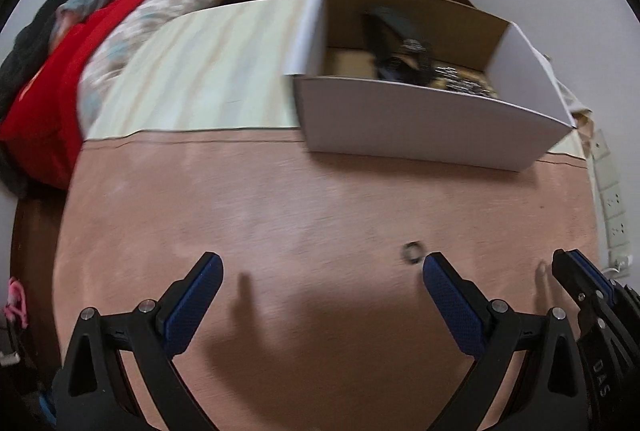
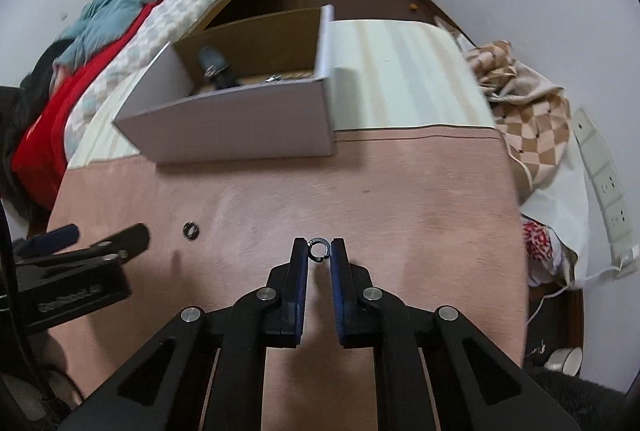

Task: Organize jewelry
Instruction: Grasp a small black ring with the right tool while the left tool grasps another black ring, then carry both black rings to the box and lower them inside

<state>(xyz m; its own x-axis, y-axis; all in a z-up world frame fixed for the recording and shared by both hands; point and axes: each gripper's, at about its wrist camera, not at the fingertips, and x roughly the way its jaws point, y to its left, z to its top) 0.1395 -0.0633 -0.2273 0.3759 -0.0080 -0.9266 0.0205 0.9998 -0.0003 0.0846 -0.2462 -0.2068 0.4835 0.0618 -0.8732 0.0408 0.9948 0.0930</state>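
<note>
Tabletop carried a pink cloth in front and a pale striped one behind, with a white box straddling the seam between them. Right tool was pinching a small dark ring between its blue-padded tips, the ring upright and facing the camera, above the pink cloth. A second ring lay flat on the pink cloth, just beside the tip of the left tool's right-hand finger in the left wrist view; in the right wrist view the same ring sat between the two tools, nearer the left one. Left tool was spread wide, holding nothing, its shadow falling on the cloth beneath it. Inside the box, open at the top, lay dark items and some metallic pieces near the front wall, too blurred to name. A bed with red, teal and checked bedding stood to the left, and a checked brown cloth lay bunched off the right edge of the tabletop.
</note>
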